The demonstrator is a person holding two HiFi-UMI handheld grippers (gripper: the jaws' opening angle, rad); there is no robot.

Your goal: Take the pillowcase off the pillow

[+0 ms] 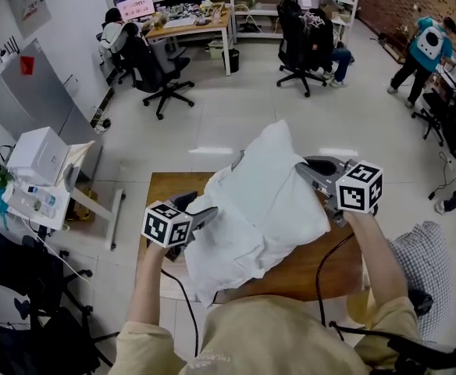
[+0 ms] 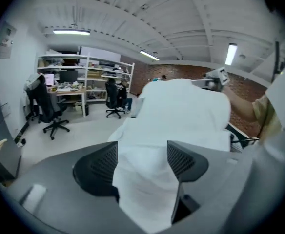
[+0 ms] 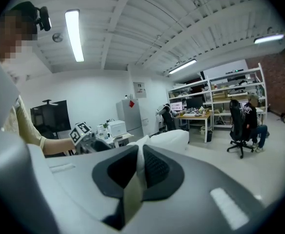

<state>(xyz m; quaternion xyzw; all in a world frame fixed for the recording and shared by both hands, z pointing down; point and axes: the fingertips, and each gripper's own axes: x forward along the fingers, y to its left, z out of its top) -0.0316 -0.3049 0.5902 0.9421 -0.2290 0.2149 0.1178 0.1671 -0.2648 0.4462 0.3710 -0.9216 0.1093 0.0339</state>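
Holds white pillow [image 1: 273, 180] up off wooden table [image 1: 173, 187], bulk of it hanging between the two sets of fingers. Pinches thin fold of white pillowcase [image 1: 224, 260] with right gripper [image 3: 139, 155], pads pressed together on the cloth, fold standing up just past the fingertips. Meets the pillow's upper right edge there in head view, marker cube [image 1: 358, 186] trailing behind toward the wrist. Shows rounded pillow end straight beyond the right fingertips in right gripper view, other marker cube [image 3: 80, 132] off to the left of them.

Has left gripper [image 2: 142, 150] at the lower left edge of the bundle, jaws spread apart. Shows white cloth filling the whole gap between the left pads, running down behind them toward the camera and rising ahead of the fingertips into the pillow's bulk. Can't tell whether the pads actually squeeze it; reads as loose.

Leaves slack pillowcase cloth bunched low, below and between both fingertips, over the table's near edge. Shows office chairs [image 1: 159, 75] and shelving [image 2: 86, 77] well beyond the fingers.
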